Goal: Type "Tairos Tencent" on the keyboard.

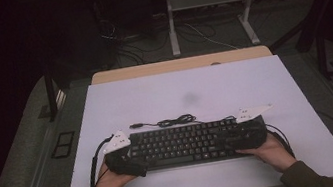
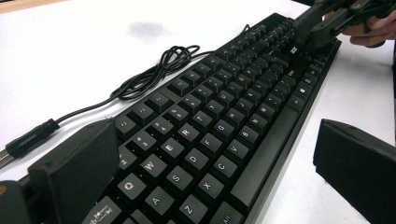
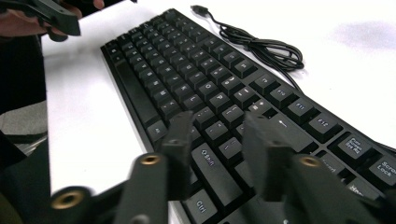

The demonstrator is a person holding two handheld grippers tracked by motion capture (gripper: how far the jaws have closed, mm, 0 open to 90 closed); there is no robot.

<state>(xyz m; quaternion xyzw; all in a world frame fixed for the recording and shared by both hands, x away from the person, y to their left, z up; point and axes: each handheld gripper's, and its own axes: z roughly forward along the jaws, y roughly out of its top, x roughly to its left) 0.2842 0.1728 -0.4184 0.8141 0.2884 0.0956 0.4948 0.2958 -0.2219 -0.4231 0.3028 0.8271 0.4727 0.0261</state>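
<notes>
Black keyboard (image 1: 185,144) lies across the near counter (image 1: 184,90), cable (image 1: 169,121) coiled behind. My left gripper (image 2: 215,163) straddles its end, fingers (image 2: 79,168) wide; right gripper (image 3: 219,154) hovers over the keys, fingers narrowed, gripping nothing. Lifting remains, I'd say. Keyboard's far-right edge hides beneath my hand.

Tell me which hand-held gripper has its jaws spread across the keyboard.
The left hand-held gripper: its jaws straddle the keyboard front to back. The right one's stand narrow above keys.

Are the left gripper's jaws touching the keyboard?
Apart at one jaw: in the left gripper view, white table shows between it and the keyboard; the other overlaps the edge, contact unclear.
</notes>
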